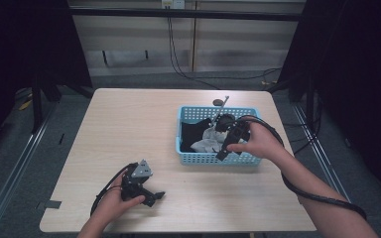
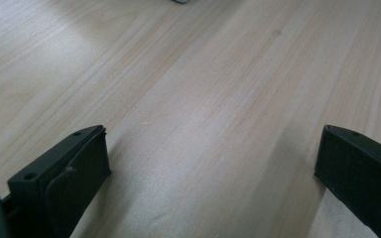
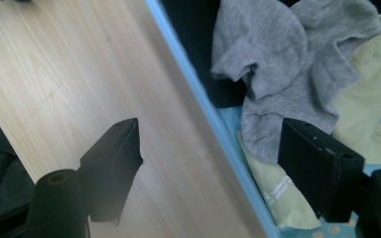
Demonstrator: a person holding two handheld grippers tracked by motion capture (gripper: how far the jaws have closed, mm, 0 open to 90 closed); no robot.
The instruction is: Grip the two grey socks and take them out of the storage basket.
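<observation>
Socks: grey sock (image 3: 283, 59) and pale yellow-green sock (image 3: 362, 99), soft knit, crumpled in blue lattice basket (image 1: 191, 157), right of table (image 1: 129, 129) centre. Right gripper (image 3: 208, 168), jaws wide, straddles the basket's near rim (image 3: 188, 84), close view. Left gripper (image 1: 141, 186), jaws wide, holding nothing, low over bare pale woodgrain. Dark cloth (image 1: 191, 134) at basket's left, seen from above.

Pale wood table (image 1: 129, 129) — blue basket (image 1: 213, 158) on it.

Left tool (image 2: 213, 163), jaws spread, apparently just above the table (image 2: 203, 74).
</observation>
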